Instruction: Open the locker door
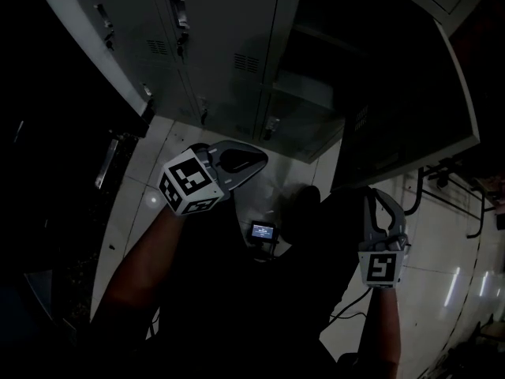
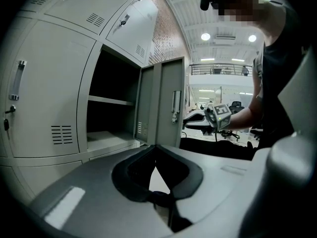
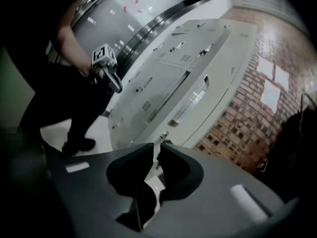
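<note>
Dim light lies over a bank of grey steel lockers on a pale tiled floor. At the left, the left gripper hangs in front of the shut lower doors. Its jaws are brought together tip to tip with nothing between them, so it plays no part for now.

Right of it, a dark compartment stands exposed, and the left gripper view shows a shelf across it. The locker door is already swung well out from the frame towards the person, its handle on the outer face near the free edge.

Farthest right, the right gripper sits just below the door's lower edge. Its jaws are parted by only a narrow slit and hold nothing.

The door looks close to fully open, so what remains is probably to carry it to the end of its swing. That would go best with the right gripper laid against the free edge, far from the hinge. The push should follow the door's arc rather than a straight line, slowly enough that the panel does not bounce back. The left gripper should keep out of the door's path.
</note>
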